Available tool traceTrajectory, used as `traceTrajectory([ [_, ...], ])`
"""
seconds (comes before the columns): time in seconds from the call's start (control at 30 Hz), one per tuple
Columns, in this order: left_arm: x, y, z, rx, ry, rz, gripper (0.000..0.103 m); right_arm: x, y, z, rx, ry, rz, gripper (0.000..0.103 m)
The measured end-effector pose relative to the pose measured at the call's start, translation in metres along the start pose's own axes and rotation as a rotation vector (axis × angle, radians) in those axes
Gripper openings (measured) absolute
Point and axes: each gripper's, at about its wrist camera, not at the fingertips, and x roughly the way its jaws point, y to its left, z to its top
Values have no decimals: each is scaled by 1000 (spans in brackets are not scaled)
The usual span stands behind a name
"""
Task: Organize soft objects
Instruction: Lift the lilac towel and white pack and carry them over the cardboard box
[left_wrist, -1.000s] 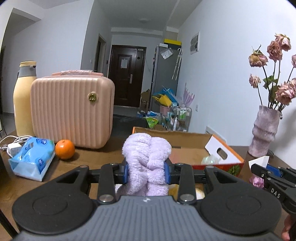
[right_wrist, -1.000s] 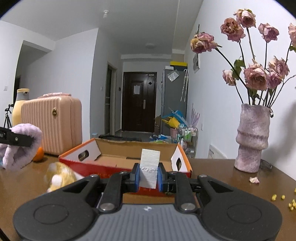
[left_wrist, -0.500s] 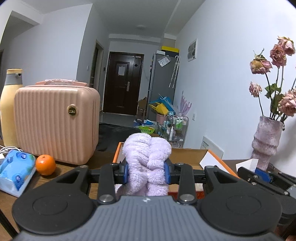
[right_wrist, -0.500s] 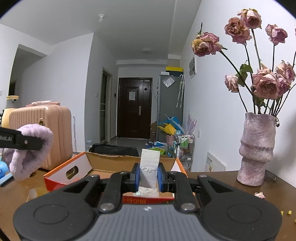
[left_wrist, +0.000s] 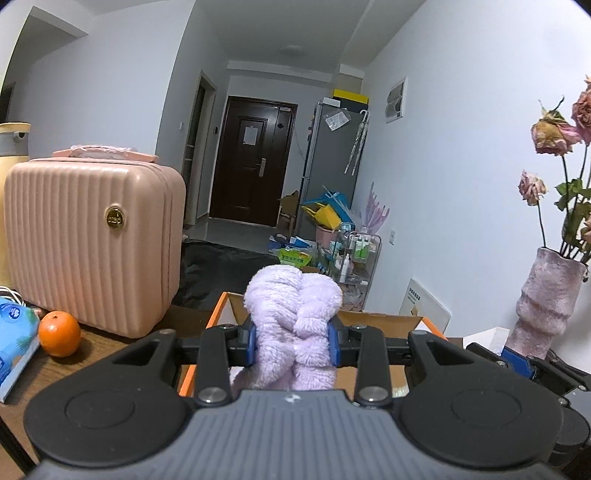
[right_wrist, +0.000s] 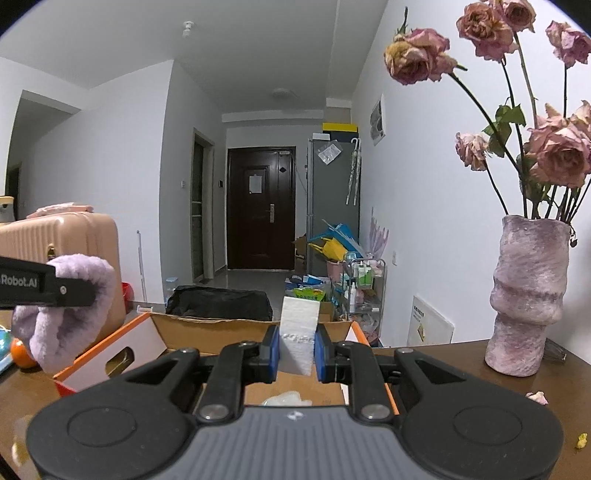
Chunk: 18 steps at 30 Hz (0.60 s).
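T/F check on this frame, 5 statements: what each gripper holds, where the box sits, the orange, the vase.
1. The left gripper is shut on the fluffy lilac cloth. True.
2. The right gripper is open with nothing in it. False: it is shut on a white foam block.
3. The orange-edged cardboard box sits open ahead of both grippers. True.
4. The orange lies inside the box. False: it rests on the table in front of the pink case.
5. The vase lies tipped over. False: it stands upright holding dried roses.
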Motion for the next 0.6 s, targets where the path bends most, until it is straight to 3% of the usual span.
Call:
traceTrajectory([
  [0.6,61,-13,6,31,35,76,35,65,4,12,3,96,-21,18],
])
